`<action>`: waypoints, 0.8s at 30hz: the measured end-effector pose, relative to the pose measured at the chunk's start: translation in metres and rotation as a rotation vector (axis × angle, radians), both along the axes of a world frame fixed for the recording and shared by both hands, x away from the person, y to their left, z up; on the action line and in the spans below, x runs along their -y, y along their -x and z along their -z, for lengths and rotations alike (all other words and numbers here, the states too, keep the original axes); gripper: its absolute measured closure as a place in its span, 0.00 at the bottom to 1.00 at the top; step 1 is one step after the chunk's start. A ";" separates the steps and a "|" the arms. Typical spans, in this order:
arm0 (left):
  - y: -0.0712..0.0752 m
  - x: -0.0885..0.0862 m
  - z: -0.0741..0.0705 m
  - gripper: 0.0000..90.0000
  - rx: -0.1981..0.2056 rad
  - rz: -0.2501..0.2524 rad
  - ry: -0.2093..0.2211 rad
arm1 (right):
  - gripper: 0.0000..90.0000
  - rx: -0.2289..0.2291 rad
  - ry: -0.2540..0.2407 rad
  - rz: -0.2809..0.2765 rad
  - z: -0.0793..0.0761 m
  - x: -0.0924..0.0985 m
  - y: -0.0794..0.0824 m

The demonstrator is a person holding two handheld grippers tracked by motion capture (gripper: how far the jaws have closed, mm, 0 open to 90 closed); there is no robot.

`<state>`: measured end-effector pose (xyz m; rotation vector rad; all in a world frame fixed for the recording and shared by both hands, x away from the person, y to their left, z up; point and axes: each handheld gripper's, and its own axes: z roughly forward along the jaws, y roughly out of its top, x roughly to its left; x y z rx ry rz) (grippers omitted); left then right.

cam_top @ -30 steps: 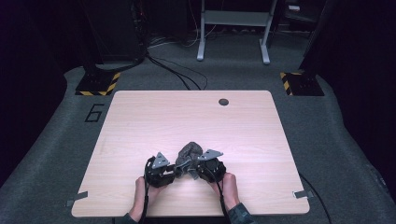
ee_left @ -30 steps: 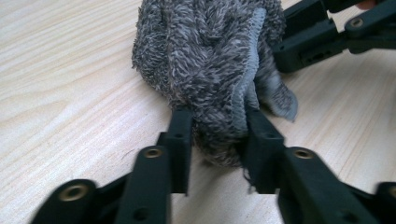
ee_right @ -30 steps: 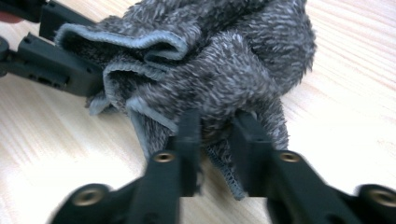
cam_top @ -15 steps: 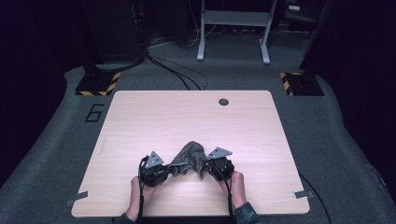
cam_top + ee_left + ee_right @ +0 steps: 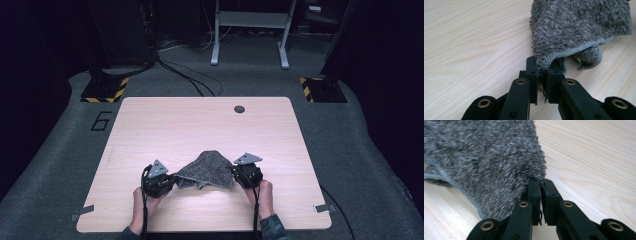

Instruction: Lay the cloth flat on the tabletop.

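Dark carpet and trailing cables surround a pale wooden desk [image 5: 165, 130], bare apart from a round cable hole [image 5: 239, 109] near its far edge. At the near edge a person's hands hold two grippers with a grey fuzzy towel [image 5: 207, 167] strung between them, its middle humped up off the desk and a fold hanging underneath.

The left gripper [image 5: 542, 75] has its fingers closed tight on the towel's hemmed corner, with the stitched edge and a few loose threads pinched in the narrow slot between them. The right gripper [image 5: 540, 191] is clamped just as hard on the opposite corner, deep pile bulging over its fingers [image 5: 534, 192].

Both holds look shallow to me, right at the cloth's edge. If the hands pull apart too briskly to spread it, a corner could slide out of the fingers, most likely on the left where only the hem is caught. The fold drooping under the middle might also stay doubled if the towel is laid down without enough tension.
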<state>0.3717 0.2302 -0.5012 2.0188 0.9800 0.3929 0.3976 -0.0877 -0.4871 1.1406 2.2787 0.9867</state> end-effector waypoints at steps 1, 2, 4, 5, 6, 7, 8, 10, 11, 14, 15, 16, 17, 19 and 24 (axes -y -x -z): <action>-0.001 0.000 0.001 0.91 -0.009 0.001 -0.003 | 0.94 -0.011 -0.003 -0.003 0.002 0.001 -0.002; -0.002 0.001 0.003 0.87 -0.015 -0.002 -0.006 | 0.91 -0.026 -0.001 0.004 0.004 0.001 -0.004; -0.002 0.001 0.004 0.69 -0.035 -0.005 -0.002 | 0.81 -0.035 0.005 0.017 0.008 0.003 -0.005; -0.002 0.000 0.004 0.69 -0.038 -0.004 -0.001 | 0.81 -0.035 0.005 0.017 0.008 0.003 -0.005; -0.001 -0.001 0.003 0.62 -0.045 -0.003 -0.007 | 0.78 -0.040 -0.004 0.021 0.007 0.004 -0.003; 0.001 -0.001 0.003 0.55 -0.049 -0.008 0.001 | 0.75 -0.035 -0.009 0.018 0.006 0.007 -0.001; 0.002 -0.001 0.004 0.51 -0.045 -0.014 0.003 | 0.72 -0.028 -0.016 0.015 0.004 0.009 0.001; 0.005 -0.002 0.003 0.41 -0.046 -0.020 0.003 | 0.69 -0.023 -0.024 0.015 0.000 0.013 0.006; 0.007 -0.003 0.003 0.39 -0.045 -0.014 0.002 | 0.66 -0.021 -0.026 0.012 -0.001 0.015 0.009; 0.011 -0.004 0.002 0.33 -0.040 -0.021 -0.003 | 0.63 -0.004 -0.029 0.013 -0.006 0.020 0.020; 0.013 -0.004 0.001 0.32 -0.047 -0.017 0.003 | 0.62 -0.006 -0.040 0.012 -0.006 0.020 0.024; 0.015 -0.004 0.001 0.30 -0.041 -0.019 0.004 | 0.61 -0.013 -0.055 0.008 -0.006 0.020 0.029; 0.017 -0.003 0.000 0.30 -0.039 -0.016 0.000 | 0.60 -0.021 -0.052 -0.013 -0.004 0.018 0.037; 0.020 0.000 0.001 0.29 -0.035 -0.013 -0.008 | 0.59 -0.026 -0.048 -0.024 -0.003 0.015 0.040; 0.020 0.008 0.004 0.30 -0.041 -0.014 0.004 | 0.59 -0.078 -0.012 -0.054 0.015 -0.005 0.046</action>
